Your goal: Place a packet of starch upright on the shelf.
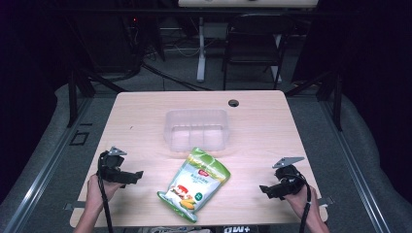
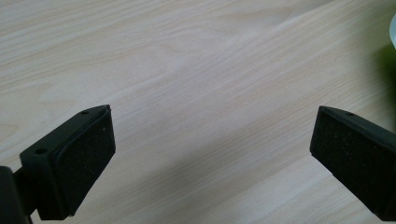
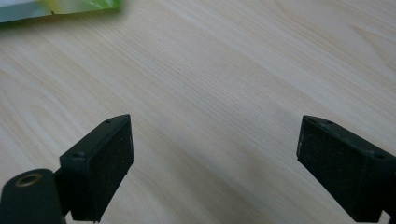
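Near edge of the light wood bench point(image 1: 252, 131): 2 hands, 1 tool each. Left tool point(image 1: 137, 175) sits low at bench's left, jaws spread wide, nothing betw. them, just bare woodgrain below. Right tool point(image 1: 263, 189) at bench's right, jaws likewise spread, empty. Betw. the two, 1 green snack bag point(image 1: 194, 184) lies flat, tilted, well apart from both tools. Just beyond it, touching or nearly so, 1 clear plastic tub point(image 1: 197, 128) near bench centre. 1 dark cable hole point(image 1: 233, 103) at far edge. Behind: dark room, grey floor, 1 folding chair point(image 1: 252, 43), 1 white desk leg point(image 1: 200, 48).
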### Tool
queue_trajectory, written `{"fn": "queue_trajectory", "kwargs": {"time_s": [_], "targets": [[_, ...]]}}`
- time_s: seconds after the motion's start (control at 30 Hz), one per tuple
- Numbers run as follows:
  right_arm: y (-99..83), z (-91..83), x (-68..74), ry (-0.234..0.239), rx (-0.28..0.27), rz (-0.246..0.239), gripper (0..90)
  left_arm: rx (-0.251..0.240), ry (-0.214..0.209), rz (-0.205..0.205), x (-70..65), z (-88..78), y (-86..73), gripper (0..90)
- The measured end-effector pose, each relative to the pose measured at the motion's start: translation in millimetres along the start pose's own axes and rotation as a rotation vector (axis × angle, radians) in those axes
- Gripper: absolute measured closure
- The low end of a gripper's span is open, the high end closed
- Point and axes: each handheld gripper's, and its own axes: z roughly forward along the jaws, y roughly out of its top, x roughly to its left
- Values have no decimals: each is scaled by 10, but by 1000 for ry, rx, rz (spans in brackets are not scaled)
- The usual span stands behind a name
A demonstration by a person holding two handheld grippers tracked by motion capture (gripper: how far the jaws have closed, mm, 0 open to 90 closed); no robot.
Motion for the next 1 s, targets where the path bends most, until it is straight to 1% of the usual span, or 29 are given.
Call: {"fn": "queue_trajectory", "kwargs": {"time_s": [0.13,0.17,0.27,0.3,0.33,0.53,0.6,0.63,0.67,0.77,0.83,0.87,0.9,0.93,1.0], "targets": [[4,6,10,-5,-2,-3,104,-6,-2,-1,-18,11,3,1],[4,5,10,-3,1,-5,104,0,-14,2,-19,9,8,1],[7,6,12,0,3,-8,104,1,-23,3,-42,17,20,1],[7,5,12,0,2,-8,104,-7,-20,5,-53,26,21,1],[6,6,12,1,3,-7,104,1,-32,10,-61,26,29,1],[3,17,21,6,-3,-5,105,0,-49,11,-100,41,52,1],[1,21,23,4,3,-9,105,-5,-57,11,-119,40,66,1],[1,23,23,2,3,-9,105,-9,-61,5,-134,36,74,1],[5,23,15,8,10,-18,105,-11,-64,12,-139,34,80,1],[4,24,27,6,-5,-11,105,-15,-72,21,-190,33,104,1],[4,24,23,7,-1,-15,105,-17,-77,16,-201,32,111,1],[4,26,21,16,-2,-13,105,-17,-82,19,-208,30,121,1],[4,26,21,16,-2,-13,105,-23,-91,11,-223,31,129,1],[11,31,15,13,-6,-12,105,-28,-94,18,-254,31,148,1],[26,37,20,17,-10,-14,106,-20,-100,21,-269,31,157,1]]}}
